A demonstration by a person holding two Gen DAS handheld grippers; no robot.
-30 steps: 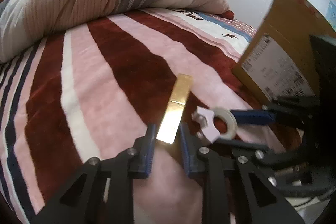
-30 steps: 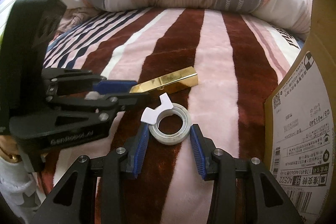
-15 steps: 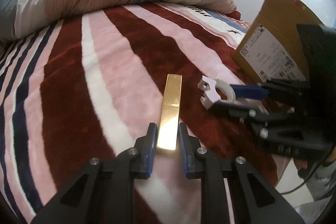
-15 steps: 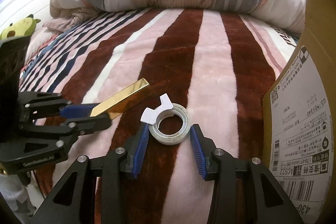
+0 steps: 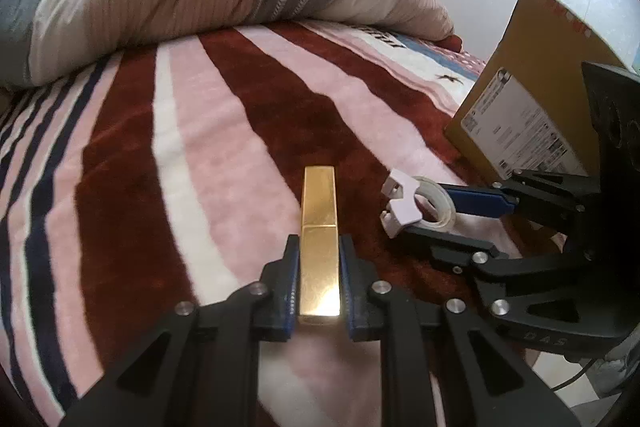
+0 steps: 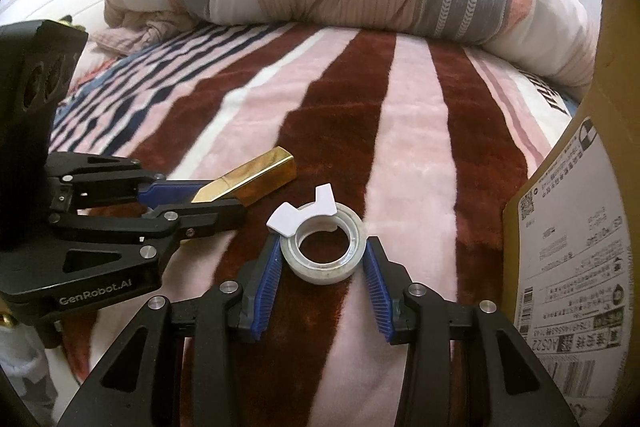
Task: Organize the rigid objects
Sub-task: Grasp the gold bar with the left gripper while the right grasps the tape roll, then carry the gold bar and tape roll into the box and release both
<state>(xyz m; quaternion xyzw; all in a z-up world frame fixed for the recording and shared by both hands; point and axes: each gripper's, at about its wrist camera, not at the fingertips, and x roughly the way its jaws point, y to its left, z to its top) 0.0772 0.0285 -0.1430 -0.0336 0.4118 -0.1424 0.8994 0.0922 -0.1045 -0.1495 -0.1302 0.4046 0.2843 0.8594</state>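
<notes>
Clamping the near end of the gold bar [image 5: 319,247], the left gripper [image 5: 319,283] points it up the striped blanket [image 5: 224,163]. The right gripper [image 6: 323,269] pinches the tape roll [image 6: 324,253] just beside the bar, near the cardboard box [image 6: 580,235].

"GenRobot.AI" on left gripper [image 6: 216,201] body.

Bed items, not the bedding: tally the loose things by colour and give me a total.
Gold: 1, the gold bar in the left tool
Clear and white: 1, the tape roll between the right tool pads
Brown: 1, the cardboard box
Total: 3
</notes>
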